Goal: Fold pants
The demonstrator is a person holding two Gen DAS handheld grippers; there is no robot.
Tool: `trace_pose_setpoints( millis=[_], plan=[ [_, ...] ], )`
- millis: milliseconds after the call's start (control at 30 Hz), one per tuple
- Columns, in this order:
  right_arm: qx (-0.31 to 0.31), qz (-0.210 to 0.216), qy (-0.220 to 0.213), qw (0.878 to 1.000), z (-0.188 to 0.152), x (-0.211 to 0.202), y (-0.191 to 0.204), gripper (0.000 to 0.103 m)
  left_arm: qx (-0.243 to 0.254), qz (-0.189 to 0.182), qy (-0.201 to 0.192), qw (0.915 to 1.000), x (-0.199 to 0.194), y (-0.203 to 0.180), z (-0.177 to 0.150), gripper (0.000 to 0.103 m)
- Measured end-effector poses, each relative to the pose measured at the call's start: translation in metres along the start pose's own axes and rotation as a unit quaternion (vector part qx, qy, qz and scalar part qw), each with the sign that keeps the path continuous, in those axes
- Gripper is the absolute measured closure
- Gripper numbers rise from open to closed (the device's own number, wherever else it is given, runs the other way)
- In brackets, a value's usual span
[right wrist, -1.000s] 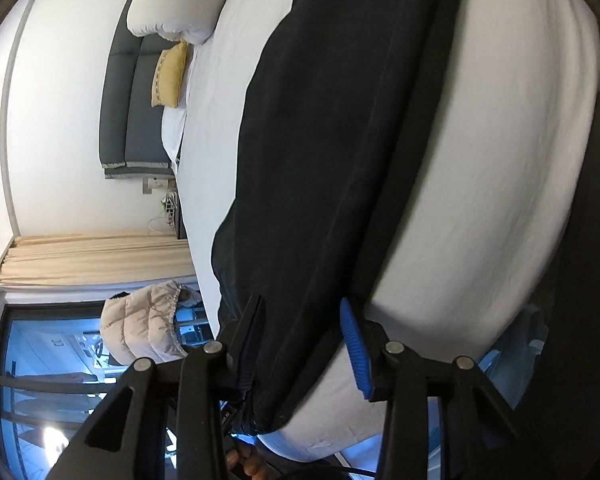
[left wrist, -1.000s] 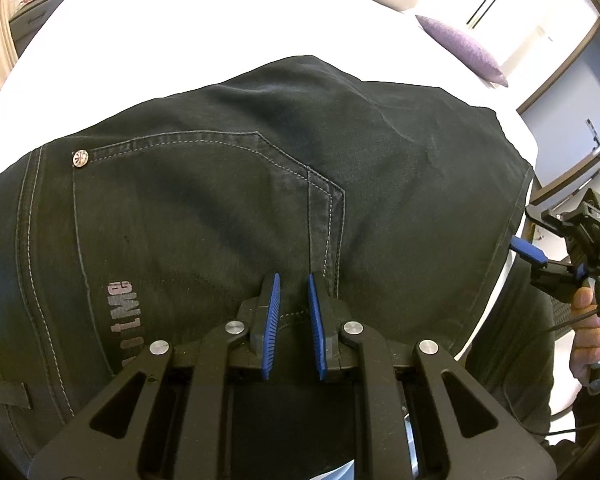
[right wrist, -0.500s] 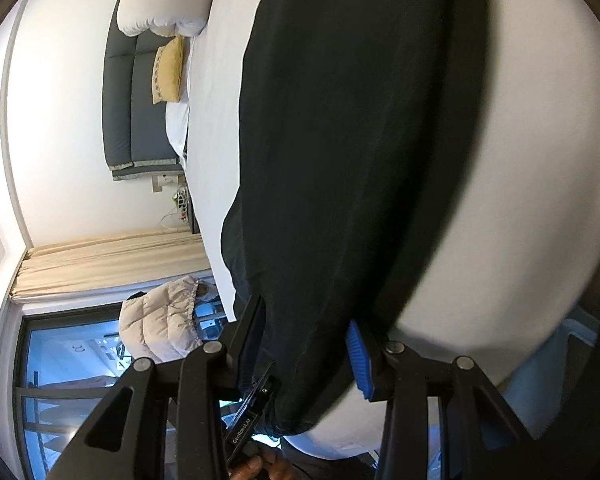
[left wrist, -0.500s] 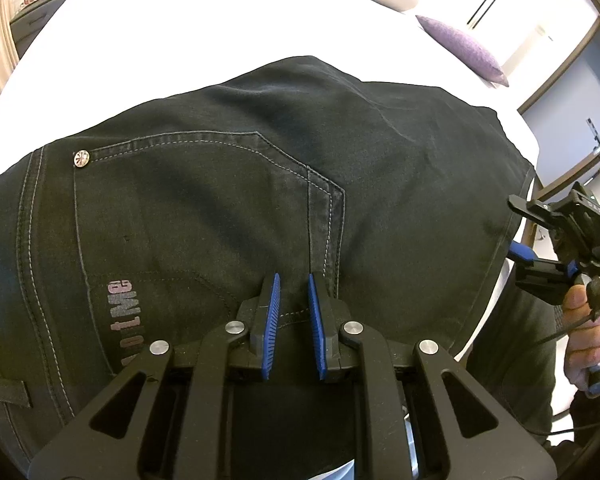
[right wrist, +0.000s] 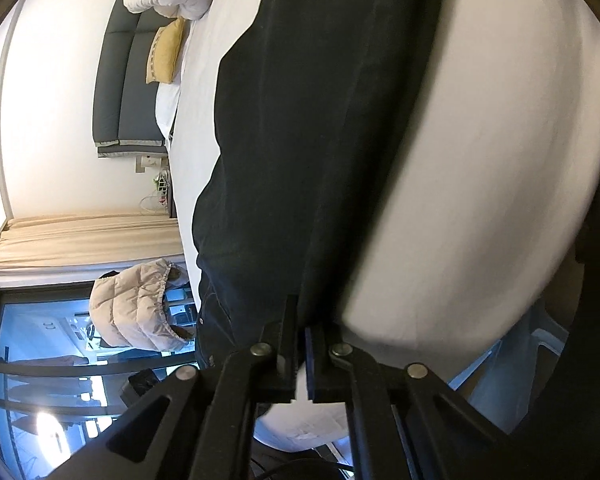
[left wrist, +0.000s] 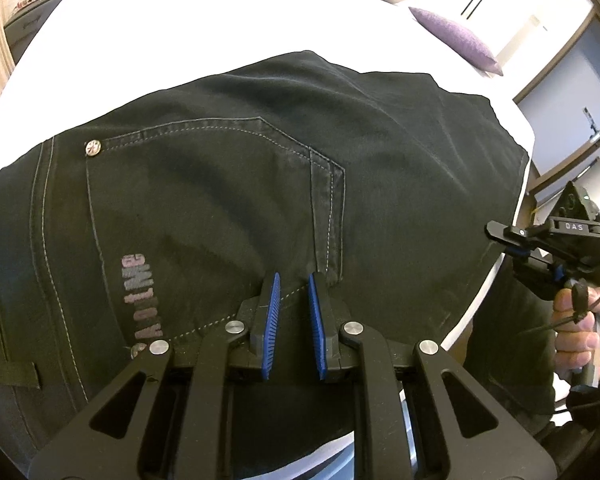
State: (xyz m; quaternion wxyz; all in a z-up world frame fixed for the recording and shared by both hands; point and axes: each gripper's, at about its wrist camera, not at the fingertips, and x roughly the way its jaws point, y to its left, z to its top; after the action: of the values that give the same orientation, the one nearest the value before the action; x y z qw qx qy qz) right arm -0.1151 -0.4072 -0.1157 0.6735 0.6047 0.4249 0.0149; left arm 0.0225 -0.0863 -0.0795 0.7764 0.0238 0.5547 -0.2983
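A white bed [left wrist: 220, 20] stretches ahead of both claws. Black pants [left wrist: 260, 184] lie flat on it, back pocket up, spreading forward from the left gripper [left wrist: 292, 280], whose jaws stand narrowly apart pinching a fold of denim. The right gripper [right wrist: 301, 320] is closed tight on the pants' edge, at the bed's side.

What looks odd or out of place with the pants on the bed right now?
Nothing stands out. The pants lie spread on the bed, slightly wrinkled, with no visible damage. Their right edge runs close to the bed's side, where the right tongs have closed on it.
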Motion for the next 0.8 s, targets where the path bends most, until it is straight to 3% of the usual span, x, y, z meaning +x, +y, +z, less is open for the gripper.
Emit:
trace_pose_setpoints(
  millis=[100, 167, 233, 333, 367, 400, 433, 467, 500, 800],
  plan=[
    [0.012, 0.035, 0.0, 0.999, 0.003, 0.001, 0.002, 0.077, -0.004, -0.003, 0.0, 1.0, -0.001, 0.001, -0.001, 0.089],
    [0.02, 0.062, -0.01, 0.998, 0.005, 0.0, 0.004, 0.053, -0.003, -0.004, 0.0, 1.0, -0.001, 0.003, -0.002, 0.088],
    [0.02, 0.063, -0.019, 0.998, 0.006, 0.003, 0.01, 0.048, -0.003, -0.002, 0.0, 1.0, -0.002, 0.005, -0.003, 0.088],
    [0.006, 0.06, 0.003, 0.998, -0.002, 0.018, 0.021, 0.049, -0.001, 0.003, 0.001, 1.0, -0.003, 0.003, -0.006, 0.088],
    [0.002, 0.061, 0.01, 0.998, -0.005, 0.023, 0.023, 0.056, 0.0, 0.004, 0.001, 1.0, -0.003, 0.002, -0.006, 0.088],
    [-0.008, 0.057, 0.027, 0.998, -0.01, 0.032, 0.025, 0.063, 0.001, 0.005, 0.001, 1.0, -0.004, 0.001, -0.008, 0.088],
    [-0.017, 0.044, 0.041, 0.998, -0.014, 0.039, 0.026, 0.086, 0.001, 0.004, 0.001, 1.0, -0.005, 0.001, -0.009, 0.088],
    [-0.022, 0.033, 0.048, 0.998, -0.015, 0.042, 0.025, 0.096, 0.0, 0.003, 0.001, 1.0, -0.005, 0.002, -0.01, 0.088],
    [-0.028, 0.017, 0.05, 0.998, -0.018, 0.045, 0.024, 0.097, -0.001, 0.002, 0.001, 1.0, -0.005, 0.002, -0.011, 0.088],
    [-0.041, 0.011, 0.058, 0.997, -0.025, 0.04, 0.024, 0.096, -0.013, -0.014, -0.004, 0.9998, -0.008, 0.009, -0.022, 0.088]
  ],
)
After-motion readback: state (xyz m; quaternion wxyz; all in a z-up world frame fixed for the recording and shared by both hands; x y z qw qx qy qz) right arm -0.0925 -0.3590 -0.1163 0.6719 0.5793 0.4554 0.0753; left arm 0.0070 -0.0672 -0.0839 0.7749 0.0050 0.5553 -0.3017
